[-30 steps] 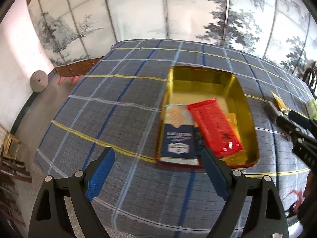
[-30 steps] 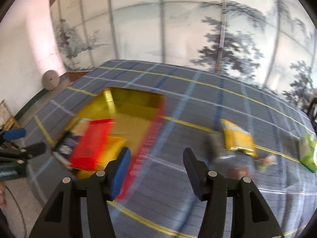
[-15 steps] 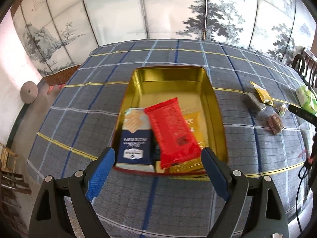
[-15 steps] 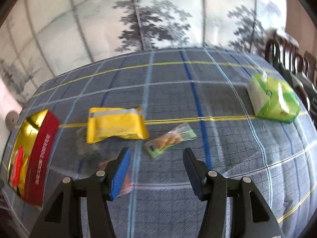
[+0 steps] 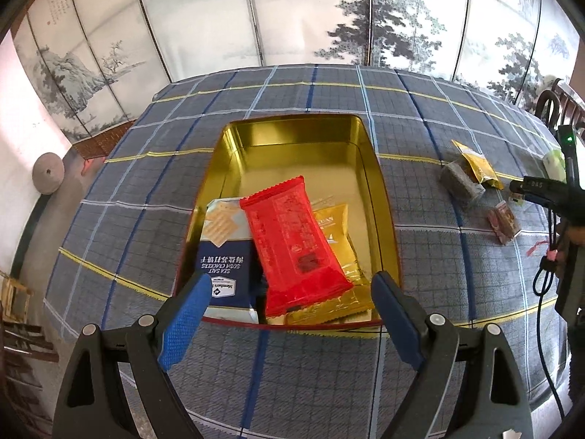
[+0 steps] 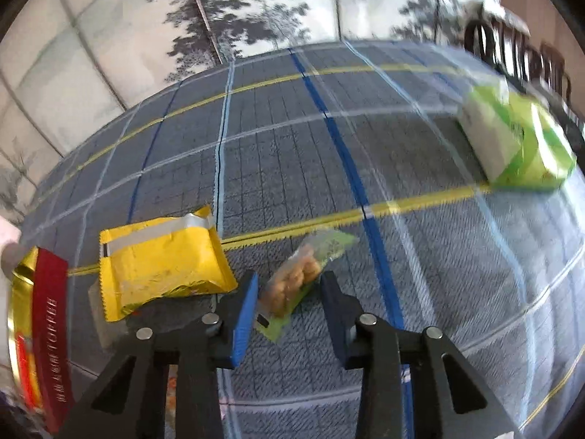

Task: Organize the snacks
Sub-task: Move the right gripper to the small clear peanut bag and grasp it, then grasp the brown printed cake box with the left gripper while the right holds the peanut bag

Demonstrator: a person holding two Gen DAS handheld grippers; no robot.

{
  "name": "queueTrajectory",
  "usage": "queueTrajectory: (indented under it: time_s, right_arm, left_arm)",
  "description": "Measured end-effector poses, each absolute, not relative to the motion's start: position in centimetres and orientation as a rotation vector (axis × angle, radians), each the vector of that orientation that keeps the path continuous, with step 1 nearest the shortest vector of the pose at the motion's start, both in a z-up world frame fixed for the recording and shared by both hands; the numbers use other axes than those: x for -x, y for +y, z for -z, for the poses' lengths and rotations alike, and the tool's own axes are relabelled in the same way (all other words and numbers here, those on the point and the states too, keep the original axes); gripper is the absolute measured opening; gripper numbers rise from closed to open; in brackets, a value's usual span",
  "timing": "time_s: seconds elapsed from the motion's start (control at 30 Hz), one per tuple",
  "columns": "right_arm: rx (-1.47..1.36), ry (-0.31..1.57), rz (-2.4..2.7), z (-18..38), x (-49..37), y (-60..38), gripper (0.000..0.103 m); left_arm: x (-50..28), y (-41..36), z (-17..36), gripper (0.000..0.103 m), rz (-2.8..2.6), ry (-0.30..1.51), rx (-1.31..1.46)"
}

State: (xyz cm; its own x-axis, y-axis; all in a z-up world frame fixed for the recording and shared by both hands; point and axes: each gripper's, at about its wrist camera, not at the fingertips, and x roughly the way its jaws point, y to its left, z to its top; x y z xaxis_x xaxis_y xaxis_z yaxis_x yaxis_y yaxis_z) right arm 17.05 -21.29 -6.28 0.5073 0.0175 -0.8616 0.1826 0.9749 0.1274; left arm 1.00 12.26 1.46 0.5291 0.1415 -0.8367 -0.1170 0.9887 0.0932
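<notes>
Right gripper [image 6: 289, 311]: its jaws were closing with the small clear packet of biscuits [image 6: 299, 281] between them; the blue pads stood just beside the wrapper on either side and did not yet press on it.
Small clear packet: lay flat on the plaid tablecloth [image 6: 329, 168], its green end pointing away toward a yellow stripe of the cloth.
Yellow packet [image 6: 161, 259]: lay just to the left of the small packet, close against the left finger and partly over a clear wrapper [image 6: 97, 303] beneath it.
Tin [image 6: 44, 333]: its red outer wall and gold rim showed at the left edge of the right wrist view, near the yellow packet.
Green and white pack [image 6: 515, 139]: lay well apart, toward the far right edge of the table, blurred.
Left gripper [image 5: 289, 314]: held wide open and empty above the near rim of the tin [image 5: 369, 168].
Tin contents: a red packet [image 5: 292, 241] lay slantwise on top of a navy cracker box [image 5: 226, 256] and a gold packet [image 5: 340, 234], all crowded at the near end; the far end was bare gold metal.
Loose snacks: in the left wrist view, a grey packet [image 5: 461, 183] and a small reddish packet [image 5: 504, 219] lay on the cloth to the right of the tin.
Beyond the table: a painted folding screen [image 5: 292, 11] stood behind its far edge.
</notes>
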Motion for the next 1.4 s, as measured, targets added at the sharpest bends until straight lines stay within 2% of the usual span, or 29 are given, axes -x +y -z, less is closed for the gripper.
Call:
queueTrajectory:
  time_s: [0.53, 1.07, 1.4]
  right_arm:
    - [-0.004, 0.887, -0.066, 6.6, -14.1, -22.0, 0.031]
    - [0.039, 0.871, -0.145, 6.8, -10.7, -26.2, 0.031]
    - [0.072, 0.881, -0.072, 6.9, -10.3, -26.6, 0.030]
  left_arm:
    - [-3.0, 6.6, -1.1, 0.087, -0.051, 1.014, -0.042]
    - [-7.0, -5.0, 1.2, 0.086, 0.191, 1.044, 0.015]
    - [-8.5, -8.0, 2.8, 0.086, 0.190, 1.076, 0.057]
